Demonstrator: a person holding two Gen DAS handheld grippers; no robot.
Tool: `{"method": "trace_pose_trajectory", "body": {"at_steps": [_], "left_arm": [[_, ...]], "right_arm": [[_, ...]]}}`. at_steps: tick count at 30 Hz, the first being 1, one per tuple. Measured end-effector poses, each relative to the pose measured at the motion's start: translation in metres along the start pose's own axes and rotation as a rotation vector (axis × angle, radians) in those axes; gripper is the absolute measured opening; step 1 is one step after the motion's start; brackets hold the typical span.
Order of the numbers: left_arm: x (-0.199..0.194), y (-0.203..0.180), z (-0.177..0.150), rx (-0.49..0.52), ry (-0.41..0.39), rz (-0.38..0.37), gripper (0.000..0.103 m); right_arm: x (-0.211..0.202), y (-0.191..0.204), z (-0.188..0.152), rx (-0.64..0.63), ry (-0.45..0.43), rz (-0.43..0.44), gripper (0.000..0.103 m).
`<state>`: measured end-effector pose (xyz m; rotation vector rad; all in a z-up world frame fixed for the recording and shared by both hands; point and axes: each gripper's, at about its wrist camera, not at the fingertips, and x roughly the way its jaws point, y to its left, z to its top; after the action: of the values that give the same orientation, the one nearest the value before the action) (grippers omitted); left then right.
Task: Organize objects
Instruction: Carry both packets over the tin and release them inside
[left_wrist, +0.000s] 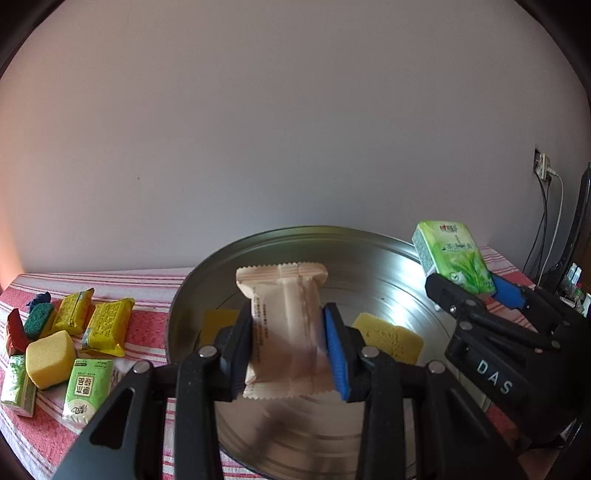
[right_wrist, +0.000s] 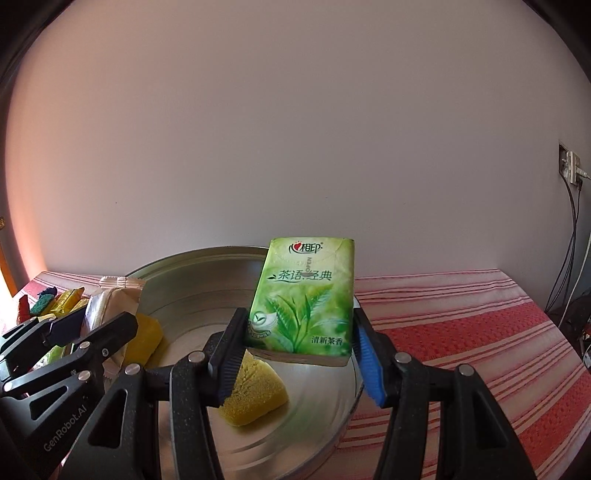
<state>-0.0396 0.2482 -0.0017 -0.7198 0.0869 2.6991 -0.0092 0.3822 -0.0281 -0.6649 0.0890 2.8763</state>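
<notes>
Left gripper (left_wrist: 288, 341) is clamped on a beige snack packet (left_wrist: 286, 325), frame centre, above the metal tray (left_wrist: 369, 254). Right gripper (right_wrist: 301, 354) grasps a green tissue pack (right_wrist: 304, 299), also frame centre over the tray. Two yellow sponges (right_wrist: 255, 397) lie inside.

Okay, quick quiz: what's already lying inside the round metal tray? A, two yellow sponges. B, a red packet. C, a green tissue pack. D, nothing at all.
A: two yellow sponges lie on the floor of the metal tray, while the beige packet and green tissue pack are each held above it in a tool.
</notes>
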Motion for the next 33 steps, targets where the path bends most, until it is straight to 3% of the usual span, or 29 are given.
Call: {"method": "trace_pose_trajectory", "body": {"at_steps": [17, 18, 21, 24, 27, 33], "left_arm": [[-0.001, -0.009, -0.005, 0.005, 0.031, 0.034, 0.039], [-0.002, -0.009, -0.005, 0.002, 0.029, 0.037, 0.042], [-0.008, -0.014, -0.007, 0.012, 0.013, 0.051, 0.069], [-0.016, -0.016, -0.009, 0.005, -0.016, 0.067, 0.078], [-0.023, -0.006, -0.01, -0.028, -0.044, 0.086, 0.099], [-0.037, -0.005, -0.015, -0.06, -0.088, 0.109, 0.102]], "right_arm": [[0.006, 0.006, 0.004, 0.008, 0.044, 0.006, 0.058], [0.008, 0.005, 0.004, 0.008, 0.046, 0.006, 0.058], [0.016, -0.005, 0.003, 0.006, 0.044, 0.002, 0.061], [0.013, -0.007, 0.003, 0.023, 0.026, -0.021, 0.07], [0.011, -0.013, 0.003, 0.055, 0.003, -0.025, 0.072], [0.003, -0.003, 0.002, 0.044, -0.028, -0.043, 0.077]]}}
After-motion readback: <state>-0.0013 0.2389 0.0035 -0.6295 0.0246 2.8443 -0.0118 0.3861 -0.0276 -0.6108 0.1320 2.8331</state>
